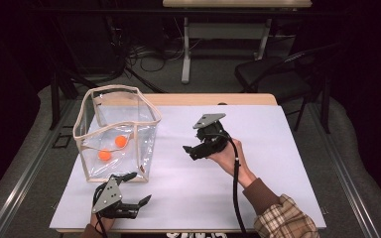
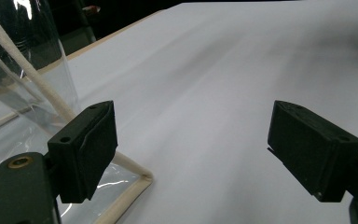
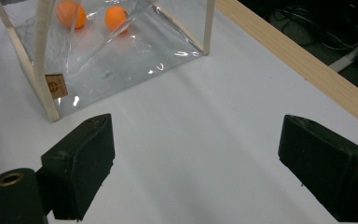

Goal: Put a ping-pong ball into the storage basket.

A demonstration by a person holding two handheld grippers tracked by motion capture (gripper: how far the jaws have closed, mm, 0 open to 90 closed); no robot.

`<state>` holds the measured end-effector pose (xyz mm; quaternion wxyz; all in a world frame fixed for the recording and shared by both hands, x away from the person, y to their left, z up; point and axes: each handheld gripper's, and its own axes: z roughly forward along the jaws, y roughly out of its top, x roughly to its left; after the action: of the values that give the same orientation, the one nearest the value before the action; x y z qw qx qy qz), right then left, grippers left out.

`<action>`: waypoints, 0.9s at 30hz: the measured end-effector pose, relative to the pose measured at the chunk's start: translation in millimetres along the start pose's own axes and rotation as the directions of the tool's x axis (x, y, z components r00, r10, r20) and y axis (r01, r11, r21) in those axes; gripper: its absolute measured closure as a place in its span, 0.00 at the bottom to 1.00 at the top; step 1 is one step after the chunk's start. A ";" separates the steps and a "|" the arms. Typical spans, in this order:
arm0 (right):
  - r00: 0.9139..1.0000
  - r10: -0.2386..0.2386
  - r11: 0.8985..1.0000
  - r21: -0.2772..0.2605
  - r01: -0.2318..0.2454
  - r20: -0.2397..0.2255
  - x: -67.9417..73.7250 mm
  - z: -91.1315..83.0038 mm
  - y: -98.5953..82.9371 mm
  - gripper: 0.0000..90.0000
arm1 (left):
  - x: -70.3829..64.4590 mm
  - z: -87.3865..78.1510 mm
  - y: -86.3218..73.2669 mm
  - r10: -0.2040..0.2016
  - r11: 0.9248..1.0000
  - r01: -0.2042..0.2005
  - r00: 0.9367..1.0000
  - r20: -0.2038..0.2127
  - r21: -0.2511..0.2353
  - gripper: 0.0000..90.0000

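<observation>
The left hand-held gripper (image 1: 134,190), jaws gaping empty, is hovering just beside the near corner of the clear, cream-edged plastic bag (image 1: 146,148) standing on the white worktop (image 1: 258,148), while the open right hand-held gripper (image 1: 187,151) is waiting farther off.

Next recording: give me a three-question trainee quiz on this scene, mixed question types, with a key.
1. How many orange balls lie inside the clear bag?
2. True or false: the right tongs are clamped on a ball.
3. Which tongs sit nearer the bag's bottom corner? A) left tongs B) right tongs

Key: 1. Two. 2. False; their jaws stand open over the white table cover, holding nothing. 3. A.
</observation>
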<state>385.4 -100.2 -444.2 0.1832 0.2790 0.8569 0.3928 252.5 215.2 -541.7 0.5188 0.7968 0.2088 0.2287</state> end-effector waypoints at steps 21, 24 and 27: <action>1.000 0.015 1.000 0.018 -0.015 0.011 1.7 -14.1 -36.8 0.09 | 0.2 0.3 0.2 0.001 1.000 -0.001 1.000 0.000 0.000 0.18; 1.000 0.013 1.000 0.019 -0.013 0.013 2.7 -16.9 -42.8 0.09 | -0.2 0.4 0.4 0.003 1.000 -0.003 1.000 0.002 0.001 0.18; 1.000 0.015 1.000 0.020 -0.015 0.016 4.0 -20.9 -49.7 0.09 | 0.1 0.2 0.3 0.001 1.000 -0.001 1.000 0.000 -0.001 0.18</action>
<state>354.6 -136.3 -470.1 0.1841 0.2902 0.8572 0.3834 252.8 215.0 -541.5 0.5190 0.7968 0.2080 0.2290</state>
